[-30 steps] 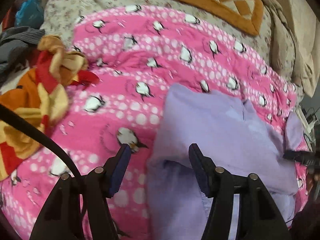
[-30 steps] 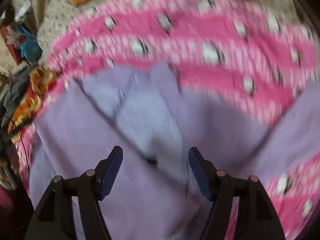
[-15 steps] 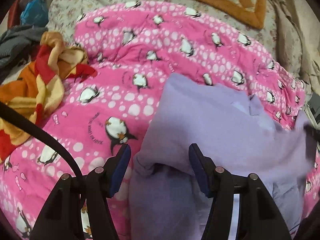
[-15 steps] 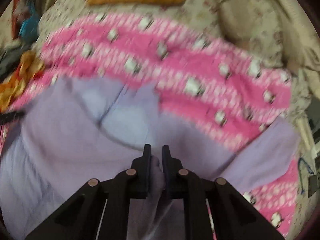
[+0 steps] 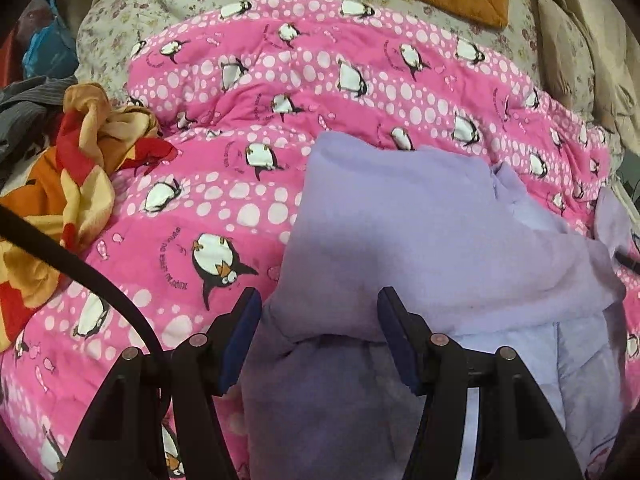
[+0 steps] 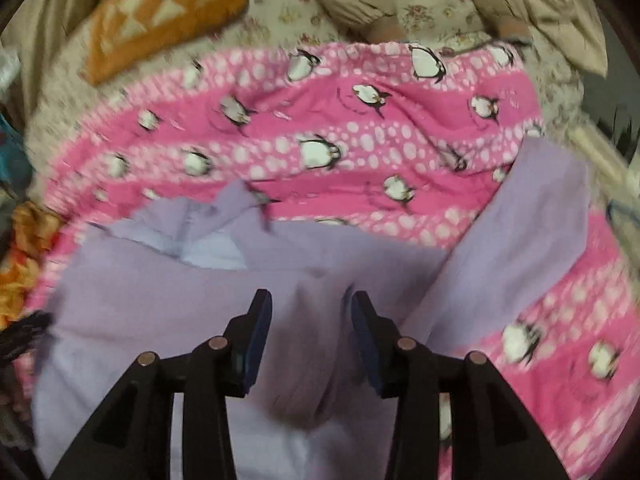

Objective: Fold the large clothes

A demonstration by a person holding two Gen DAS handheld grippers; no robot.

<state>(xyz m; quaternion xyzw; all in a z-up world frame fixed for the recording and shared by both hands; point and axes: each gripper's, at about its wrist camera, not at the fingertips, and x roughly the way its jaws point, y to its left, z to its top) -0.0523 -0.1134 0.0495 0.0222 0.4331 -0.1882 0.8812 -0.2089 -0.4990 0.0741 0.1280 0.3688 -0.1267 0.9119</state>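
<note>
A large lilac garment (image 5: 420,240) lies on a pink penguin-print quilt (image 5: 300,92). Its left sleeve part is folded over the body. My left gripper (image 5: 318,320) is open, its jaws wide apart above the folded left edge, holding nothing. In the right wrist view the same lilac garment (image 6: 168,312) spreads below, with its collar (image 6: 208,236) at the far side and its right sleeve (image 6: 532,232) stretched out to the right. My right gripper (image 6: 308,320) is open over a raised fold of the fabric, which sits loose between the jaws.
An orange, red and yellow cloth (image 5: 68,184) is bunched at the left of the quilt. An orange checked cushion (image 6: 160,12) and floral bedding (image 5: 180,4) lie beyond it. Dark clothes (image 5: 24,108) pile at the far left.
My right gripper, shut on the fabric half a second ago, has opened and let the fold go. My left gripper stayed open and moved slightly over the folded edge.
</note>
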